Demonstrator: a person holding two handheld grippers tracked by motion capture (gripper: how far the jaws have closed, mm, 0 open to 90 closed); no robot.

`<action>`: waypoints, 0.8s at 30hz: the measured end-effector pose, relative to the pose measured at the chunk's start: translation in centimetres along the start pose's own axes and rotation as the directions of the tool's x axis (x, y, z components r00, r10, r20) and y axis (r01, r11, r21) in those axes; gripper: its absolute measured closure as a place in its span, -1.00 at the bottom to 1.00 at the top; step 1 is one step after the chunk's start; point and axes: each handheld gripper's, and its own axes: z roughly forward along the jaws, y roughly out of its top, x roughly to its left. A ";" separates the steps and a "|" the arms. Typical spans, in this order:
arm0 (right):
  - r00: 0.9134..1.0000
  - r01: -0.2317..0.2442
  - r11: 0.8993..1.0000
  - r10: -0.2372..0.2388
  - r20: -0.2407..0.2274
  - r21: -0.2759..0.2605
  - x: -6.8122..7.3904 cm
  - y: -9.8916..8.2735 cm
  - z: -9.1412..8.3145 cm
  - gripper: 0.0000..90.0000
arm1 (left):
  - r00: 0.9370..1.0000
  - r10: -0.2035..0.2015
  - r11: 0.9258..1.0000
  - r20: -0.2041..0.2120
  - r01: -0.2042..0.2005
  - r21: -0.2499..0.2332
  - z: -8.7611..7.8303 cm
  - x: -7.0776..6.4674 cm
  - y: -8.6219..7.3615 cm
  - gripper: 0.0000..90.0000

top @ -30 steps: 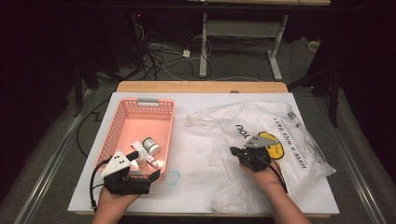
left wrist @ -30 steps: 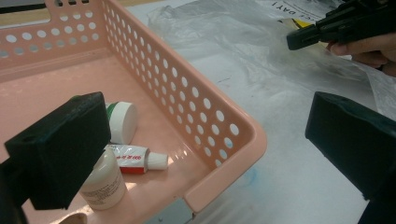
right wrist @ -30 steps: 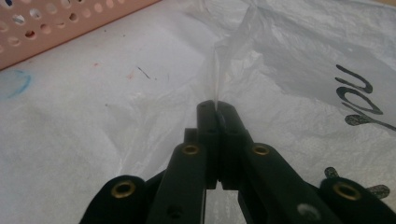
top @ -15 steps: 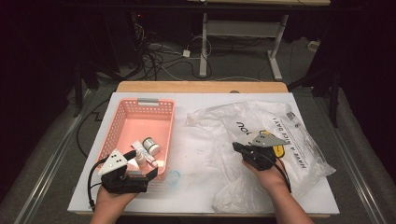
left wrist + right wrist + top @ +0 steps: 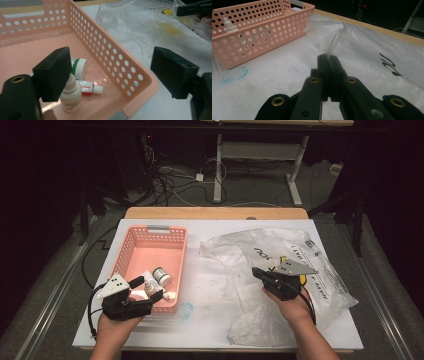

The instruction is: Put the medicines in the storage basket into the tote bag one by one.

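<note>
Three small items already lie in the pink basket (image 5: 131, 251) at its near end: a white dropper bottle (image 5: 71, 95), a green-banded jar (image 5: 80, 68) and a small red-and-white tube (image 5: 88, 88). Your left gripper (image 5: 148, 289) hovers over that near end, jaws apart and just now narrowing, nothing between them. Your right gripper (image 5: 329, 58) is clenched on a fold of the clear plastic bag (image 5: 280, 247), near the table's right edge. Judgement: unloading looks under way; a yellow item (image 5: 172, 29) remains inside the bag.

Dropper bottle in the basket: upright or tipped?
Upright: the dropper bottle stands nozzle-up on the basket floor, beside a lying tube.
</note>
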 end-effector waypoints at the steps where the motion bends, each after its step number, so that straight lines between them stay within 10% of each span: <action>1: 1.000 0.000 1.000 0.000 0.000 0.000 0.0 0.0 0.0 1.00 | 1.000 -0.005 1.000 -0.001 0.005 0.000 0.0 0.2 0.2 -0.57; 19: 1.000 -0.008 1.000 0.008 -0.005 -0.018 -0.4 0.2 -0.4 1.00 | 0.988 -0.033 0.999 -0.152 0.039 0.036 1.1 2.9 4.2 0.89; 24: 1.000 -0.012 1.000 0.012 -0.006 -0.021 -0.5 0.2 -0.4 1.00 | 0.985 -0.037 0.993 -0.171 0.054 0.100 2.0 3.9 4.9 0.95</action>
